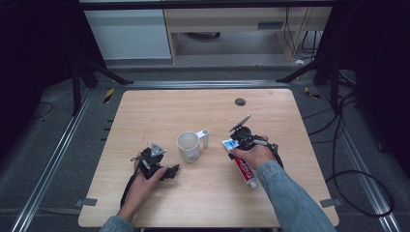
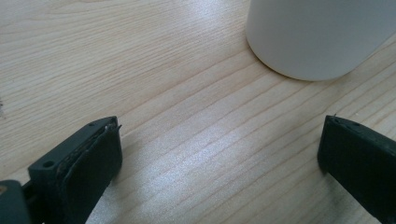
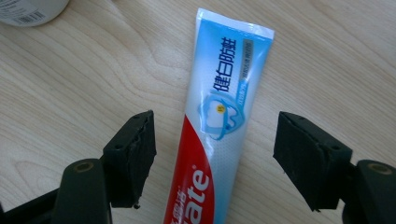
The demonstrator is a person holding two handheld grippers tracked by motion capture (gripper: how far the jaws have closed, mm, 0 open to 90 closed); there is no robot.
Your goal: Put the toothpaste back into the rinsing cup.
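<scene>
A red, white and blue toothpaste tube point(image 3: 229, 60) lies flat on the wooden table point(image 1: 270, 111), right of centre. My right gripper point(image 3: 215, 119) stands open just above it, one jaw on each side of the tube and neither touching it. In the high view the tube point(image 1: 245, 170) runs out from under the right hand, and the right gripper point(image 1: 237, 145) hovers over its flat end. A white mug point(image 1: 188, 147) stands upright at the table's centre. My left gripper point(image 1: 170, 171) rests low to the mug's left, open and holding nothing. In the left gripper view point(image 2: 222, 128) the mug's base point(image 2: 317, 37) is just ahead.
A white handle-like piece point(image 1: 204, 137) sticks out from the mug's right side. A white object with a barcode label point(image 3: 28, 9) sits at the top left of the right gripper view. A dark round grommet point(image 1: 240, 102) is set in the far part of the table.
</scene>
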